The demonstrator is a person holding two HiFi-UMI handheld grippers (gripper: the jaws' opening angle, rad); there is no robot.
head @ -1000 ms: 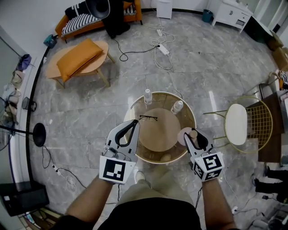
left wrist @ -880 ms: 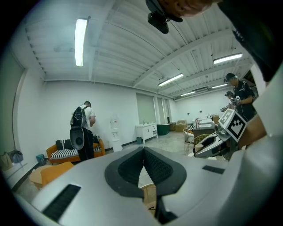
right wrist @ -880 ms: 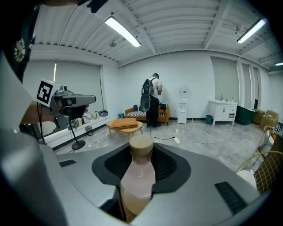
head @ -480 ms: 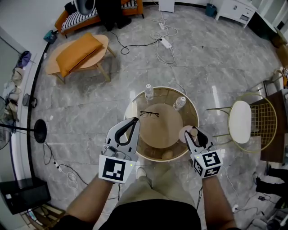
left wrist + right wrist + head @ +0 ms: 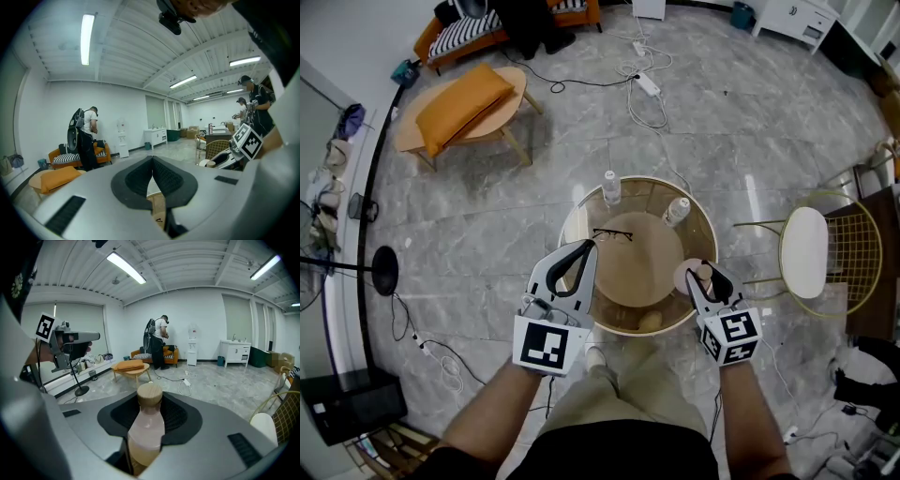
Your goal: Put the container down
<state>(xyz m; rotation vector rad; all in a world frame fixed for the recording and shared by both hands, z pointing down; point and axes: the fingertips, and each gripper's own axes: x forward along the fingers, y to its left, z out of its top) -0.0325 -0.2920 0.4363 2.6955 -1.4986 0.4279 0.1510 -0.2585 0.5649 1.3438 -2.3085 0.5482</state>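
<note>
Since a second ago the head view has drifted, so the round tabletop (image 5: 581, 212) sits a little higher in the frame. Both hands have barely shifted and the right grip looks unchanged. My right gripper (image 5: 705, 278) has its jaws spread wide and closed on the container (image 5: 701, 274), a pale pink bottle with a wooden cap. It stands upright at the right edge of the tabletop, just right of the frame's centre; I cannot tell whether its base touches the glass. My left gripper (image 5: 587, 247) hovers over the tabletop's lower left edge, jaws pressed together with nothing between them. The right gripper view shows the pads against the bottle's sides, which the head view hides. The left gripper view shows two people at the far right of the room, whom the head view does not show. On the tabletop I count two clear bottles (image 5: 610, 187) along the upper rim, one pair of glasses (image 5: 611, 234) and the one container.
</note>
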